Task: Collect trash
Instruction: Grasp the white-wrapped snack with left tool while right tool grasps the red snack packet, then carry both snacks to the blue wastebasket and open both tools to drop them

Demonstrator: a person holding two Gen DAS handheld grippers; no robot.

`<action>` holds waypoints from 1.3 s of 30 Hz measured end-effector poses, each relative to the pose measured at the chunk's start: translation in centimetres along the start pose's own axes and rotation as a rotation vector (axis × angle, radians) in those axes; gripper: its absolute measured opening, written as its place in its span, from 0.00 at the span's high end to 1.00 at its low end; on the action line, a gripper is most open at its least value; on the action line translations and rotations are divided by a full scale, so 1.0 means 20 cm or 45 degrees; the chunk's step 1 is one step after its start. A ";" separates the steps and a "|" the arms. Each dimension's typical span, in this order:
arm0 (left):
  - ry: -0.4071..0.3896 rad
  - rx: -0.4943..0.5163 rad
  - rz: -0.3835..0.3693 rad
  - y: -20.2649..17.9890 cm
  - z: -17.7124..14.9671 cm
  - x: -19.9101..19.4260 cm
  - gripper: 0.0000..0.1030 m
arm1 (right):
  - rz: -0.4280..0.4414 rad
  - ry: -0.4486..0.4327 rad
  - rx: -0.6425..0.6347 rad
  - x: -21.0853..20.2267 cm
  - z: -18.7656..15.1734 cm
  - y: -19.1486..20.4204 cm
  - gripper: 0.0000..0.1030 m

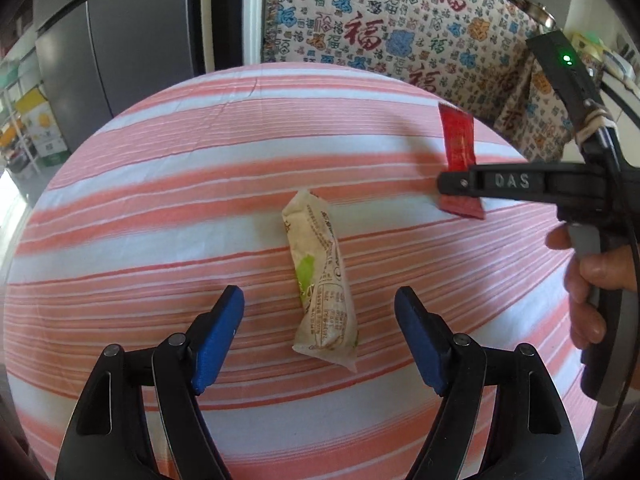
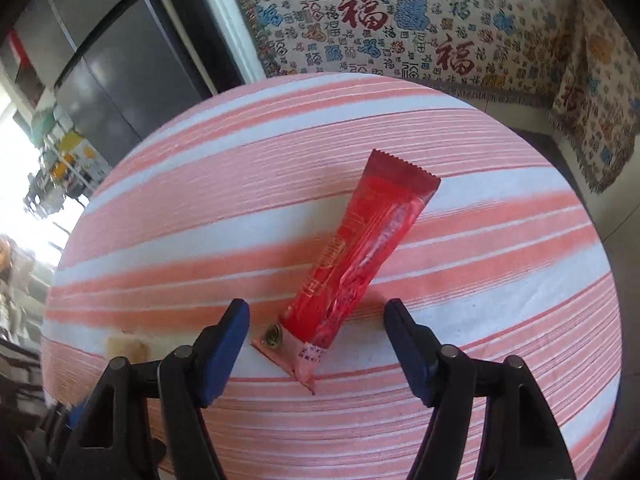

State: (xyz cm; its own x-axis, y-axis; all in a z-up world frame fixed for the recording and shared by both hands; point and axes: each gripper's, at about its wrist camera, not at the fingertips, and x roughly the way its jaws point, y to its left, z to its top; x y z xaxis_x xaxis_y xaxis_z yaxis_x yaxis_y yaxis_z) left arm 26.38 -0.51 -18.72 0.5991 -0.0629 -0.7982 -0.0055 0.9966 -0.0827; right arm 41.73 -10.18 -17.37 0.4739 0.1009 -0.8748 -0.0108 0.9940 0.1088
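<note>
A beige and green snack wrapper (image 1: 322, 280) lies on the pink-and-white striped tablecloth (image 1: 160, 208). My left gripper (image 1: 319, 300) is open, its blue pads on either side of the wrapper's near half. A red stick wrapper (image 2: 356, 256) lies on the same cloth (image 2: 500, 280). My right gripper (image 2: 317, 308) is open, its pads astride the red wrapper's near end. In the left wrist view the right gripper (image 1: 448, 184) reaches in from the right over the red wrapper (image 1: 458, 148), held by a hand (image 1: 588, 280).
A sofa with a patterned throw (image 1: 380, 20) stands behind the table. A grey fridge (image 1: 112, 40) is at the back left. The beige wrapper's end (image 2: 126, 348) shows left of the right gripper.
</note>
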 end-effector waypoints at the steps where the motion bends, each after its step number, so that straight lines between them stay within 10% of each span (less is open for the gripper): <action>1: 0.005 0.002 0.008 0.00 0.00 0.00 0.23 | -0.010 0.005 -0.058 -0.01 -0.02 0.02 0.68; 15: 0.024 0.027 0.013 -0.01 0.00 -0.01 0.23 | -0.013 0.186 -0.299 -0.28 -0.37 -0.22 0.71; 19: 0.044 -0.051 -0.155 0.05 0.05 -0.01 0.23 | -0.021 0.174 -0.320 -0.36 -0.32 -0.25 0.35; 27: 0.042 -0.023 -0.161 0.00 0.15 0.03 0.34 | -0.034 0.232 -0.272 -0.28 -0.17 -0.18 0.35; 29: 0.047 -0.006 -0.172 0.00 0.16 0.03 0.72 | -0.090 0.273 -0.286 -0.22 -0.17 -0.18 0.37; 30: 0.044 0.012 -0.159 -0.01 0.17 0.03 0.86 | -0.107 0.280 -0.295 -0.22 -0.17 -0.19 0.60; 31: 0.041 0.023 -0.169 -0.01 0.16 0.02 0.89 | -0.116 0.277 -0.293 -0.22 -0.18 -0.20 0.86; 39: -0.019 0.022 -0.322 -0.11 0.09 -0.15 0.90 | 0.009 0.133 -0.159 -0.50 -0.26 -0.35 0.87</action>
State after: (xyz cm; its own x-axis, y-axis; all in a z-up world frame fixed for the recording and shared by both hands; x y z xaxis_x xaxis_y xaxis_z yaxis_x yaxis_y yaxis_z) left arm 26.01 -2.40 -15.00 0.5915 -0.3100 -0.7443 0.1599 0.9499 -0.2685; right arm 32.46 -17.98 -11.91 0.3797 0.1054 -0.9191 -0.1264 0.9901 0.0614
